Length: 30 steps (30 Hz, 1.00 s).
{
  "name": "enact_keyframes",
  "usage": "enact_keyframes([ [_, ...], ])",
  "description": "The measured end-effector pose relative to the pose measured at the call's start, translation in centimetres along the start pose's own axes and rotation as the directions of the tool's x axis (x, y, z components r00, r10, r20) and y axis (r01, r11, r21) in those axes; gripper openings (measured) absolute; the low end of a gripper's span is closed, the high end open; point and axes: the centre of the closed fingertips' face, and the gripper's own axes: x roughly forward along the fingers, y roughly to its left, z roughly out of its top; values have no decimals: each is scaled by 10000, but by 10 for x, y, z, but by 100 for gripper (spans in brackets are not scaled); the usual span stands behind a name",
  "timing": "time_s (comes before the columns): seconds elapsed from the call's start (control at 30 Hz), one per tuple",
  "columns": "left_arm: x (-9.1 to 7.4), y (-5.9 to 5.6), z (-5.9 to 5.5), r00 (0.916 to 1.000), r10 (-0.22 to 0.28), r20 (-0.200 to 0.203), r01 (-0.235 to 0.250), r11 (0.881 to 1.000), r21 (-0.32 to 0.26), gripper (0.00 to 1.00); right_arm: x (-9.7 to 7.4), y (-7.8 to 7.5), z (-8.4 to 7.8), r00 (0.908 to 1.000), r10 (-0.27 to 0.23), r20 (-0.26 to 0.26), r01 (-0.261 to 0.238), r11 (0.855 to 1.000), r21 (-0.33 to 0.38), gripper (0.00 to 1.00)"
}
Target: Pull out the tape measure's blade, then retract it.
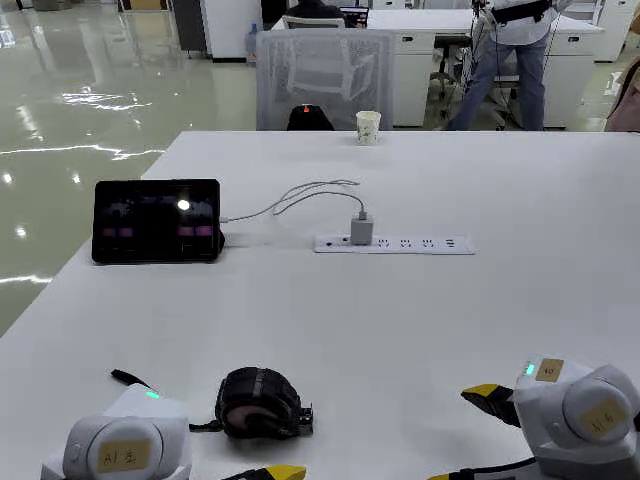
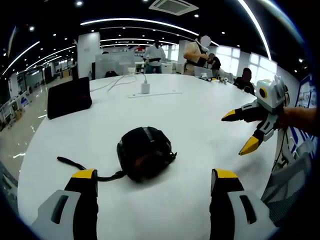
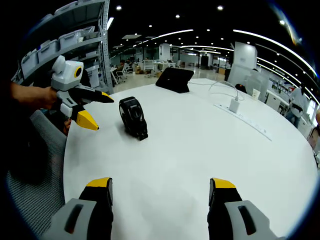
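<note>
A black tape measure (image 1: 262, 403) lies on the white table (image 1: 420, 320) near its front edge, with its blade inside the case and a black wrist strap (image 1: 126, 378) trailing to the left. My left gripper (image 2: 155, 176) is open just behind the tape measure (image 2: 145, 152), one jaw on each side and not touching it. My right gripper (image 1: 460, 435) is open over the table, well to the right of the tape measure, holding nothing. In the right gripper view the tape measure (image 3: 133, 116) lies ahead to the left, beside the left gripper (image 3: 100, 112).
A dark tablet (image 1: 157, 220) stands at the left, cabled to a charger (image 1: 361, 228) in a white power strip (image 1: 395, 243) mid-table. A paper cup (image 1: 368, 126) sits at the far edge, with a chair (image 1: 322, 80) behind it. A person (image 1: 510, 50) stands further back.
</note>
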Motion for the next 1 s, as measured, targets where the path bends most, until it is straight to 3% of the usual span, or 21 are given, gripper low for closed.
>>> enact_keyframes([
  [0.63,-16,-5,-6,9992,-380,130,369,9964,763,93,-26,7,-9,9963,-699,502,684,9972,306,94],
  [1.0,-21,-12,-8,9976,-659,225,637,9942,872,96,-33,13,-12,9923,-926,828,881,9945,562,99],
])
